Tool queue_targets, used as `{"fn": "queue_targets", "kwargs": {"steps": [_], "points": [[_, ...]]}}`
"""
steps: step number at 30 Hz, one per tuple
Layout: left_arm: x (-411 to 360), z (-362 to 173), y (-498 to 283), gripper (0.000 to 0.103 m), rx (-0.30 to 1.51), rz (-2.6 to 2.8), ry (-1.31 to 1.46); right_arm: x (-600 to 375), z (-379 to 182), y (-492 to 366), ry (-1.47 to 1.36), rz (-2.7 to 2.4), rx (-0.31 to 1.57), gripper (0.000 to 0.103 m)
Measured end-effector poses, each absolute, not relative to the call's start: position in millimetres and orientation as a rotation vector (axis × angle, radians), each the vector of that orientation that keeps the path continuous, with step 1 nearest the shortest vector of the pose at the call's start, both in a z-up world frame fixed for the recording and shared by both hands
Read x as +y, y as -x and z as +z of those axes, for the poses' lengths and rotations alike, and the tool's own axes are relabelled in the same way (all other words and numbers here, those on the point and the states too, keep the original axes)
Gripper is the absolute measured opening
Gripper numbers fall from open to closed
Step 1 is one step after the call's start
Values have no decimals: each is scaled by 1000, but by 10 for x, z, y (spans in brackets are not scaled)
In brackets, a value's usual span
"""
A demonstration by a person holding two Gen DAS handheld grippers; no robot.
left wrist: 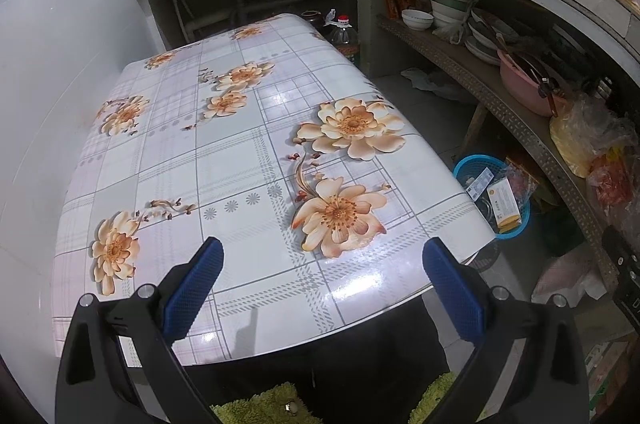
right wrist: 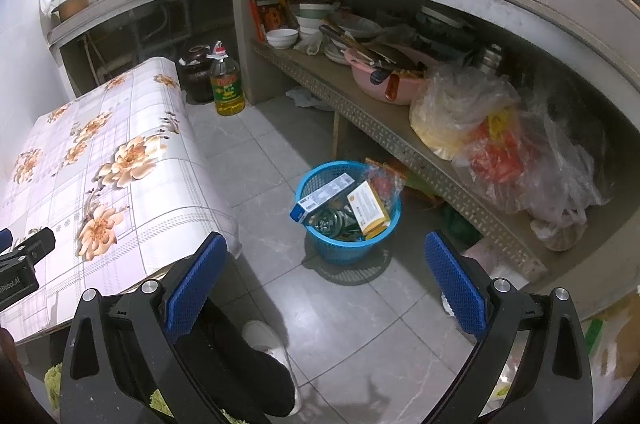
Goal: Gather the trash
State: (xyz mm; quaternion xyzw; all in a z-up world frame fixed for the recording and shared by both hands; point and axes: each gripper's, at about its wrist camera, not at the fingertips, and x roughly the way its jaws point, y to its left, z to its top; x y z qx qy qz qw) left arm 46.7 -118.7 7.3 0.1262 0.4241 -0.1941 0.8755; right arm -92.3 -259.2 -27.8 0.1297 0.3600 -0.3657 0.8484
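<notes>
A blue plastic basket (right wrist: 348,246) stands on the tiled floor right of the table, holding a blue-and-white box (right wrist: 320,198), a white-and-yellow box (right wrist: 368,208), a red packet and some metal pieces. The same basket (left wrist: 476,164) shows past the table's right edge in the left wrist view. My left gripper (left wrist: 322,280) is open over the near part of the flowered table (left wrist: 224,160), nothing between its fingers. My right gripper (right wrist: 326,278) is open above the floor, short of the basket, and holds nothing.
A low shelf (right wrist: 384,128) along the right carries bowls, a pink basin (right wrist: 384,80) and plastic bags (right wrist: 500,136). An oil bottle (right wrist: 227,84) and a dark jar stand on the floor behind the table. A person's dark-trousered leg and white shoe (right wrist: 264,340) are under my right gripper.
</notes>
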Motion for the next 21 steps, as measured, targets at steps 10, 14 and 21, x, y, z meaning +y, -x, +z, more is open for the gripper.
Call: {"fn": "queue_targets", "kwargs": {"steps": [10, 14, 21], "points": [[-1188, 85, -467, 98, 881, -402, -258, -2588, -269, 921, -273, -767, 757, 95], [-1186, 88, -468, 98, 881, -402, -257, -2588, -268, 921, -272, -767, 757, 95], [-1180, 92, -475, 98, 880, -401, -255, -2592, -268, 922, -271, -766, 757, 95]]}}
